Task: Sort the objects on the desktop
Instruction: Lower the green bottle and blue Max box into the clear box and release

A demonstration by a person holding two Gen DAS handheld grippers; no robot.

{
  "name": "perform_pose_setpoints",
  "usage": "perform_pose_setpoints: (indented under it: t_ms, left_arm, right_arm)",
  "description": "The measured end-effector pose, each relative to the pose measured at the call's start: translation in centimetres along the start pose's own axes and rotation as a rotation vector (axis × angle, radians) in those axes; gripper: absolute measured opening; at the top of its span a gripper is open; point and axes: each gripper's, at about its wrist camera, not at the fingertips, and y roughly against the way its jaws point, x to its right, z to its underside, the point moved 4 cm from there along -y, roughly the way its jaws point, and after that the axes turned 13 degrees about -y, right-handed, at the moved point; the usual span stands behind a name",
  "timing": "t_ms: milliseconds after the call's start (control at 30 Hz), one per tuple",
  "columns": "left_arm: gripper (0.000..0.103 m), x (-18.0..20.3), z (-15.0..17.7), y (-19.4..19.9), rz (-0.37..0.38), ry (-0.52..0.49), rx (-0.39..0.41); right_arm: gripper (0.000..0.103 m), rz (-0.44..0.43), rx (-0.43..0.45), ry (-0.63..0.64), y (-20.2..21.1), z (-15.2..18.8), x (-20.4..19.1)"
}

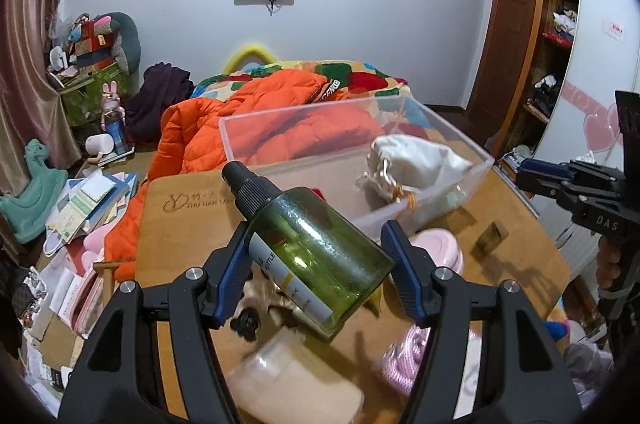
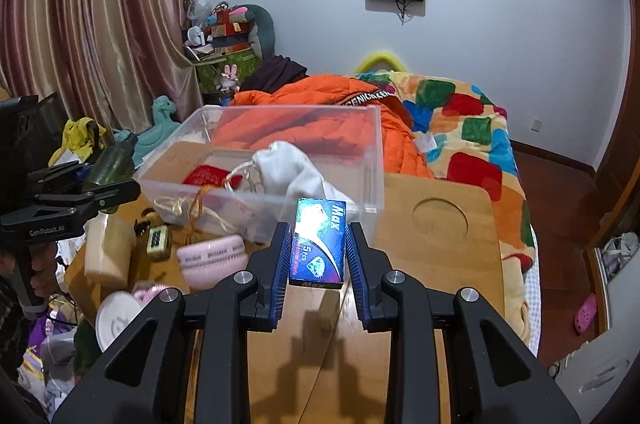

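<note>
My left gripper (image 1: 316,256) is shut on a green spray bottle (image 1: 316,248) with a black cap, held tilted above the wooden table (image 1: 184,224), short of the clear plastic box (image 1: 460,184). My right gripper (image 2: 318,248) is shut on a small blue "Max" box (image 2: 319,244), held above the table (image 2: 440,264) just in front of the clear box (image 2: 372,160). The clear box holds a white drawstring pouch (image 1: 412,160) (image 2: 288,168) and a red item (image 2: 208,176). The left gripper and the bottle (image 2: 112,164) show at the left of the right wrist view.
On the table lie a pink round case (image 2: 212,256), a cream block (image 2: 106,252), a small keypad-like item (image 2: 158,242), a white disc (image 2: 116,320) and pink knitwear (image 1: 404,356). A bed with an orange jacket (image 1: 240,120) stands behind. Clutter covers the floor at left.
</note>
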Motion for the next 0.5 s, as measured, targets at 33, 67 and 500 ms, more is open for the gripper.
perform_pose_setpoints:
  t_ms: [33,67,500]
  left_arm:
    - [0.064,-0.2,-0.4,-0.2,0.003,0.001,0.000]
    - [0.064,-0.3,-0.6,-0.3,0.001,0.000,0.001]
    - [0.064,-1.2,-3.4,-4.0,0.045,-0.009,-0.019]
  right_arm:
    - [0.025,-0.002,0.002,0.002,-0.2,-0.3,-0.1]
    - [0.025,-0.005,0.004,0.005,-0.4,-0.7,-0.2]
    - [0.025,-0.066,-0.022,0.063,-4.4,-3.8,-2.9]
